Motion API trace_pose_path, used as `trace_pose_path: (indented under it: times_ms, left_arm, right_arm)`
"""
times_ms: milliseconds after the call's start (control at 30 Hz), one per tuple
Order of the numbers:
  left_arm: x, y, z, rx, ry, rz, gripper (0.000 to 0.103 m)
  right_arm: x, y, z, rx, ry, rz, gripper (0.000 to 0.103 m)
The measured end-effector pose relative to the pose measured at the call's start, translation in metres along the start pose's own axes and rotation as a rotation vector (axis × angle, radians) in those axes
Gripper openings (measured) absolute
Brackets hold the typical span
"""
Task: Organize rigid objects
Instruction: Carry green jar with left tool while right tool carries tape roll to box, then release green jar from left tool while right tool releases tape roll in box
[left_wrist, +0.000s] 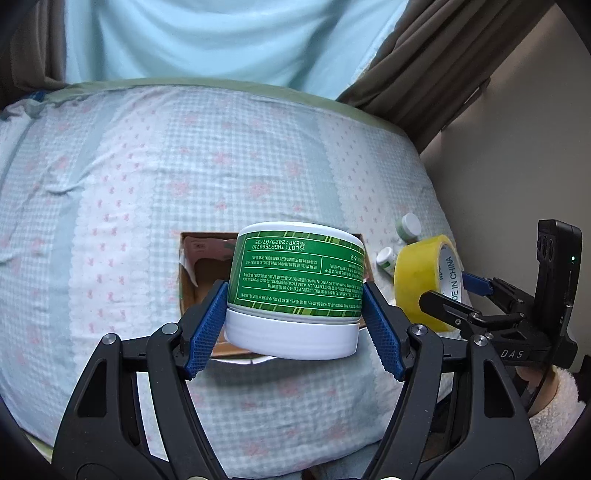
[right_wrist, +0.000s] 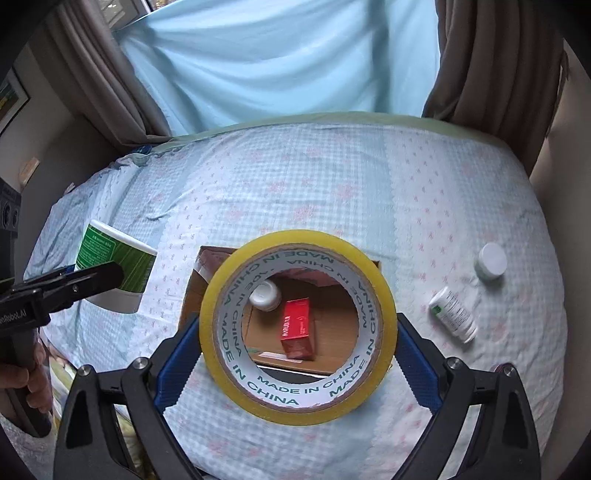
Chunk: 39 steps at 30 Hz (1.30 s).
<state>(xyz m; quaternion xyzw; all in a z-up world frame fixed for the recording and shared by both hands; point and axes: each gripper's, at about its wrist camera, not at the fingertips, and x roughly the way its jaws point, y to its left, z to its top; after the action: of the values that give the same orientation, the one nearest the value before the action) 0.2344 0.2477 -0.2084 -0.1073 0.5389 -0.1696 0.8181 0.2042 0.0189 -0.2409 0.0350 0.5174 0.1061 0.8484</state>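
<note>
Yellow tape (right_wrist: 297, 325) fills right tongs (right_wrist: 297, 343), revealing red box (right_wrist: 297, 328); left tongs (left_wrist: 295, 314) grip jar (left_wrist: 295, 288).

checked bedsheet (left_wrist: 184, 166), brown curtains (right_wrist: 99, 74), pale blue drape (left_wrist: 207, 37).

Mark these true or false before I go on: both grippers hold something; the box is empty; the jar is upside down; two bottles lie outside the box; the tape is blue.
1. Both grippers hold something. True: the left gripper clamps the jar, the right gripper the tape.
2. The box is empty. False: a red carton and a white bottle lie inside.
3. The jar is upside down. True.
4. Two bottles lie outside the box. True.
5. The tape is blue. False: yellow.
</note>
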Motion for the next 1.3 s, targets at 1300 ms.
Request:
trace_pose_path:
  times_ms: [1300]
  left_arm:
    - [0.188, 0.058, 0.004, 0.011, 0.339, 0.077, 0.103]
  right_arm:
    - [0.199, -0.059, 0.011, 0.311, 0.379, -0.102, 0.097]
